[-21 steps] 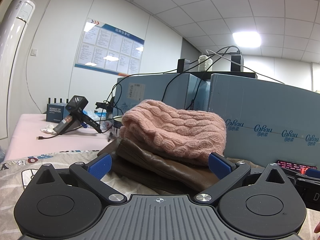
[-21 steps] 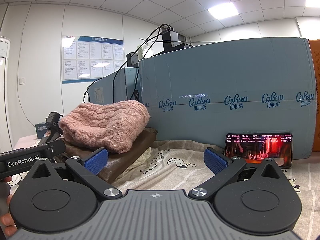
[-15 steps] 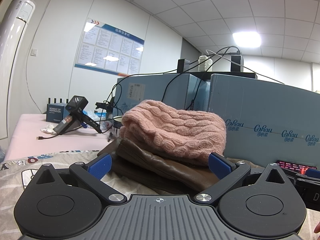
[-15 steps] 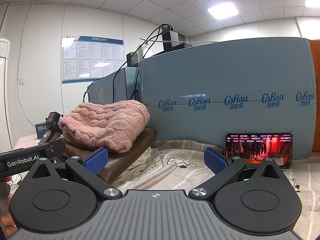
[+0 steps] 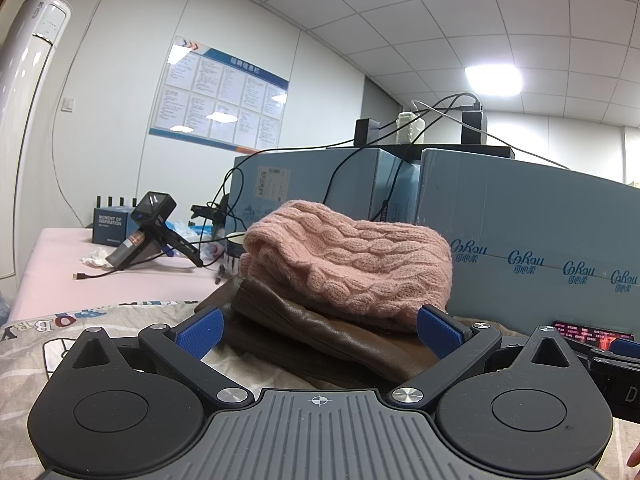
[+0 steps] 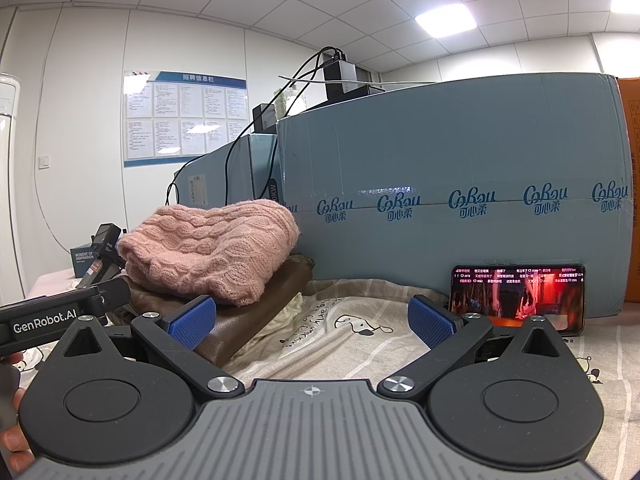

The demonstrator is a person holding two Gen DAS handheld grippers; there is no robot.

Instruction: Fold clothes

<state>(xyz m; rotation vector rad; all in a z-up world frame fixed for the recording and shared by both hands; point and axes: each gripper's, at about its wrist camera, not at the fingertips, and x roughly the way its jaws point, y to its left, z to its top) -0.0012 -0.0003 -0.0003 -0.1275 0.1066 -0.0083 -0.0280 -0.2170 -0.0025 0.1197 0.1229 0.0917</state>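
A folded pink cable-knit sweater [image 5: 344, 260] lies on top of a folded brown leather garment [image 5: 332, 332], stacked on the printed cloth-covered table [image 5: 60, 332]. My left gripper [image 5: 318, 330] is open and empty, low on the cloth just in front of the stack. In the right wrist view the same sweater [image 6: 212, 252] and brown garment [image 6: 256, 312] lie to the left. My right gripper [image 6: 312, 320] is open and empty over the cloth [image 6: 352, 328], right of the stack. The left gripper's body [image 6: 60, 314] shows at the left edge.
Large blue cardboard boxes [image 6: 460, 200] stand right behind the stack, with cables and black adapters on top. A phone [image 6: 520, 298] playing video leans against the box at right. A handheld scanner [image 5: 148, 228] and small box [image 5: 112, 226] sit on the pink table at far left.
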